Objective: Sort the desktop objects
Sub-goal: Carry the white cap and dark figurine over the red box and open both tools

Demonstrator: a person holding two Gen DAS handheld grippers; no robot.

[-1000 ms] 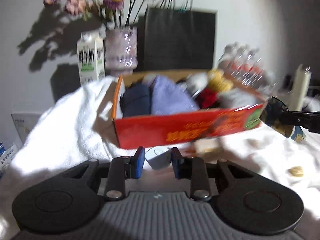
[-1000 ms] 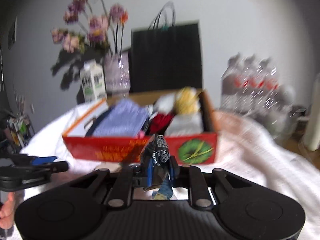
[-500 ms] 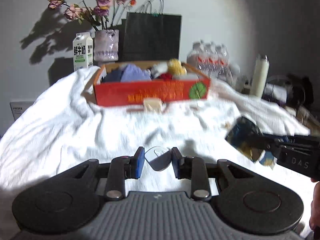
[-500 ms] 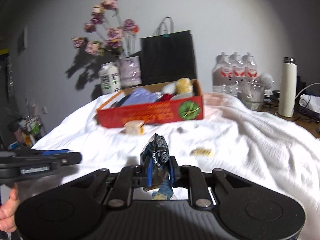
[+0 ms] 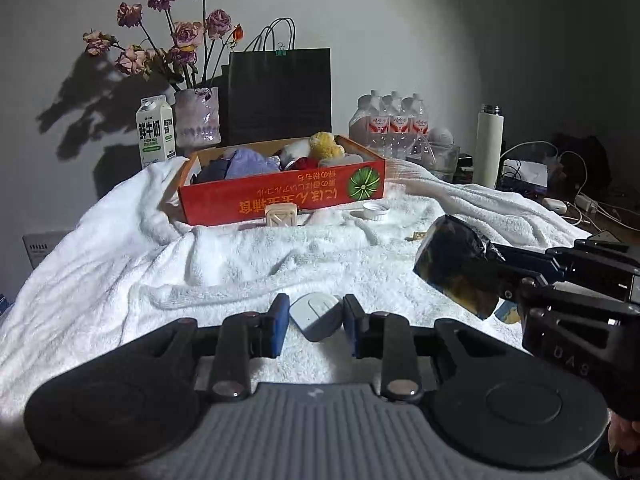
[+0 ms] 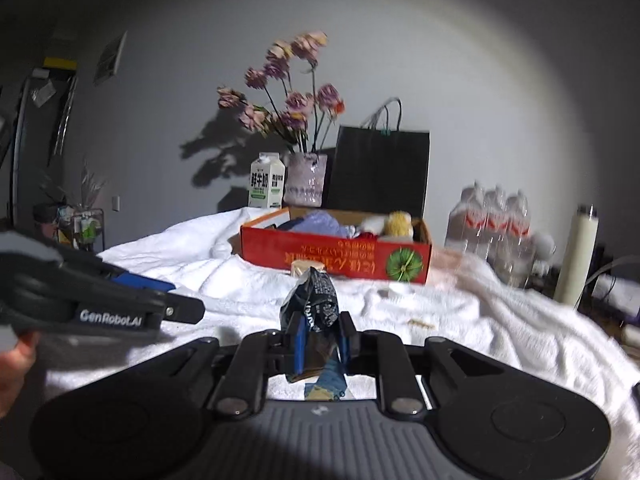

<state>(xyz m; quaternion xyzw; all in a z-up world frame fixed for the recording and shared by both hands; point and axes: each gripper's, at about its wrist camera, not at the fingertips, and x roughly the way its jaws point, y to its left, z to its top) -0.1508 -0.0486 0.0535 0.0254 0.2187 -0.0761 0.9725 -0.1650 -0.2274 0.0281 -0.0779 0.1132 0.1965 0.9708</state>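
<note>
Snack packet (image 6: 310, 304), probably, in right hand-held gripper (image 6: 320, 344)

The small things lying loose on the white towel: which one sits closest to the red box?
The beige cube, right against the red box front. The white bottle cap lies farther out on the towel.

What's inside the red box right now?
The red box holds a lavender cloth, dark blue fabric, a yellow fuzzy ball, something white and something red. Anything beneath them is covered.

cube (image 5: 281, 215) before box (image 5: 280, 196); bag (image 5: 280, 96) behind box.
</note>
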